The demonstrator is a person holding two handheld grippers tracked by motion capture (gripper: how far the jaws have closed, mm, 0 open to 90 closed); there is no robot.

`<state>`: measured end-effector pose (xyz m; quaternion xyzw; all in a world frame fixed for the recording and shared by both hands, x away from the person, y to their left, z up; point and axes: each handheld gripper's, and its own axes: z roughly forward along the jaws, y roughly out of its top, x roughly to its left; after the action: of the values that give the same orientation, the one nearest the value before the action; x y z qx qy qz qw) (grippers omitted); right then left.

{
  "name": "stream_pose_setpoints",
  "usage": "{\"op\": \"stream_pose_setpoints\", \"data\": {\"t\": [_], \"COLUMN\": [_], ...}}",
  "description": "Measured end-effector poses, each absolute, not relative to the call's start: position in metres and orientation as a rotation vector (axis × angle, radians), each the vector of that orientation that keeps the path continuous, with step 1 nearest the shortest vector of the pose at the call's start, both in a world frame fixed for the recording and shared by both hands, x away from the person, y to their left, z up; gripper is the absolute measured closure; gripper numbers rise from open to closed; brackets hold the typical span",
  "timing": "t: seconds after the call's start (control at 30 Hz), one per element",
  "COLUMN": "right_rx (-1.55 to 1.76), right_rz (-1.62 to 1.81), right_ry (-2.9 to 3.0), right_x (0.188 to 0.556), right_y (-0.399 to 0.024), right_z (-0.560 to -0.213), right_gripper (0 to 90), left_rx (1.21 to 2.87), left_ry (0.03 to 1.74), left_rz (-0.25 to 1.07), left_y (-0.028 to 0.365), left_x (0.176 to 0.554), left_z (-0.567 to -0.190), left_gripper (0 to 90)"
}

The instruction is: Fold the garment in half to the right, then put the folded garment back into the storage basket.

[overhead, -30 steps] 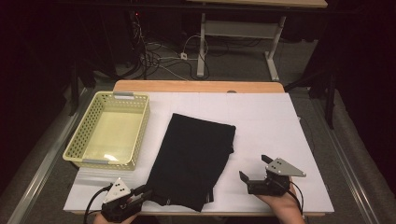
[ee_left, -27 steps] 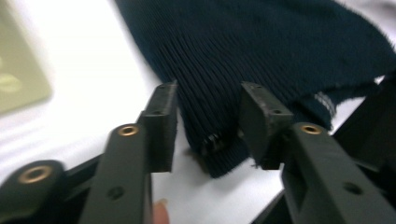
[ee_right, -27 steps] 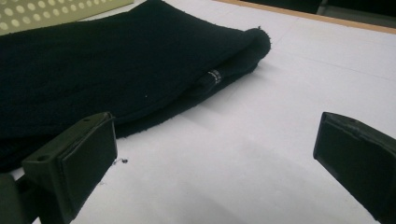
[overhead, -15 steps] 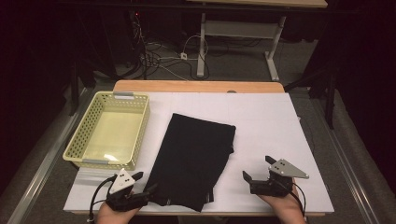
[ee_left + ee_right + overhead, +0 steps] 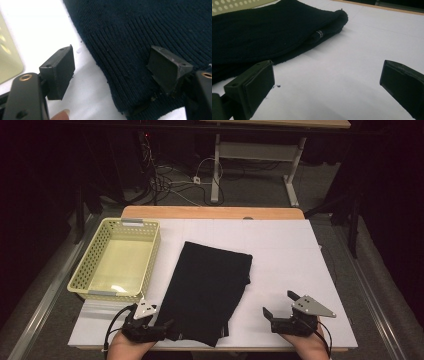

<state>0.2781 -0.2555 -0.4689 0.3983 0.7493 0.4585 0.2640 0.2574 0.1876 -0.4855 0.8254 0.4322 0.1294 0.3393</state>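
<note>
A dark knit garment (image 5: 207, 290) lies folded flat on the white table (image 5: 290, 255), its ribbed hem (image 5: 130, 75) toward the front edge. My left gripper (image 5: 167, 326) is at the garment's front left corner. Its jaws have just been opening and stand apart (image 5: 112, 57), one over bare table and one over the hem, pressing on nothing. My right gripper (image 5: 280, 305) is open over bare table to the right of the garment (image 5: 262, 32), with nothing between its jaws (image 5: 327, 72).
A pale yellow perforated basket (image 5: 80, 280) stands at the table's left, just beyond my left gripper; its wall (image 5: 7, 65) lies close by. A wooden strip (image 5: 210, 212) edges the far side. Cables and a desk frame are on the floor beyond.
My left gripper has shifted a little to the right, toward the garment's corner, and its jaws have spread. The right gripper and the garment stay put.
</note>
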Motion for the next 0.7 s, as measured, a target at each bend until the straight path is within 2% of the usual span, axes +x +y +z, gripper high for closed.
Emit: {"op": "stream_pose_setpoints", "data": {"t": [0.2, 0.53, 0.7], "right_rx": [1.086, 1.077, 1.061], "right_rz": [1.246, 1.247, 1.246], "right_ry": [2.012, 2.017, 2.027], "right_x": [0.277, 0.282, 0.284], "right_y": [-0.26, -0.256, -0.249], "right_z": [-0.468, -0.468, -0.468], "right_gripper": [0.0, 0.0, 0.0], "left_rx": [2.178, 2.202, 2.201], "left_ry": [1.155, 1.139, 1.135], "left_rz": [0.294, 0.172, 0.105], "left_y": [0.184, 0.184, 0.186], "left_x": [0.26, 0.266, 0.266], "left_z": [-0.483, -0.479, -0.477], "left_gripper": [24.6, 38.2, 39.5]}}
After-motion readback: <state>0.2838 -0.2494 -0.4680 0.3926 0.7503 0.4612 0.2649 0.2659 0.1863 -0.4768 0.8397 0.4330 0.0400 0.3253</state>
